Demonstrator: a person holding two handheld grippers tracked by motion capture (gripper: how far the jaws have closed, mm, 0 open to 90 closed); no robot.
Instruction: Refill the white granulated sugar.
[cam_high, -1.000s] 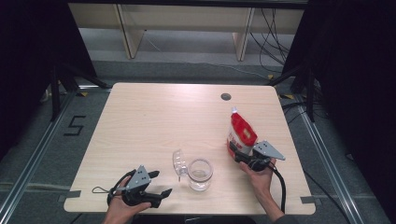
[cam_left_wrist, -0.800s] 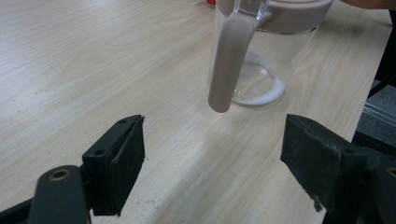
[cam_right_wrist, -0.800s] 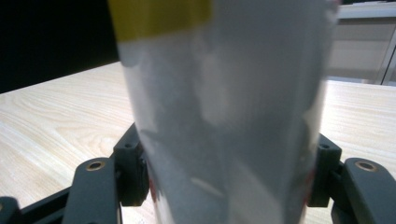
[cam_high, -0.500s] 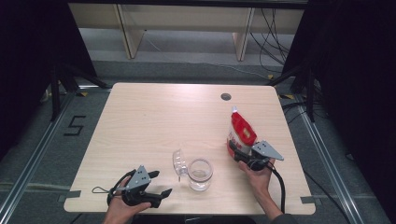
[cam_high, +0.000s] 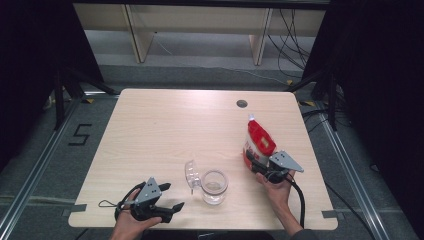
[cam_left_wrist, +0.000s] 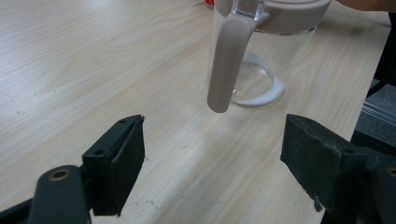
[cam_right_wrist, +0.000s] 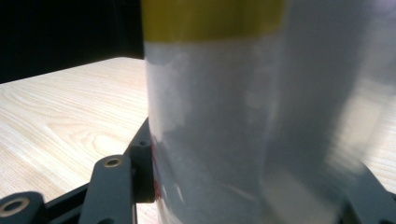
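A red and white pouch (cam_high: 259, 140) stands upright at the right of the wooden table (cam_high: 165, 130). My right gripper (cam_high: 252, 159) is at its base with a jaw on either side. In the right gripper view the pouch (cam_right_wrist: 219, 116) looms close, and the jaws have just been closing with it between them, the pads pressing its sides. A clear glass jar (cam_high: 214, 186) stands near the front edge, its lid (cam_high: 191, 174) flipped open to the left. My left gripper (cam_high: 172, 196) rests at the front left, open and holding nothing. Ahead of its jaws stands the jar (cam_left_wrist: 261, 56) with its taupe strap (cam_left_wrist: 229, 60).
A round cable hole (cam_high: 242, 103) sits near the table's far edge. Beyond the table are wooden shelf legs and cables on the floor. A floor mark "5" (cam_high: 80, 134) lies to the left. Bare tabletop spreads across the left and middle.
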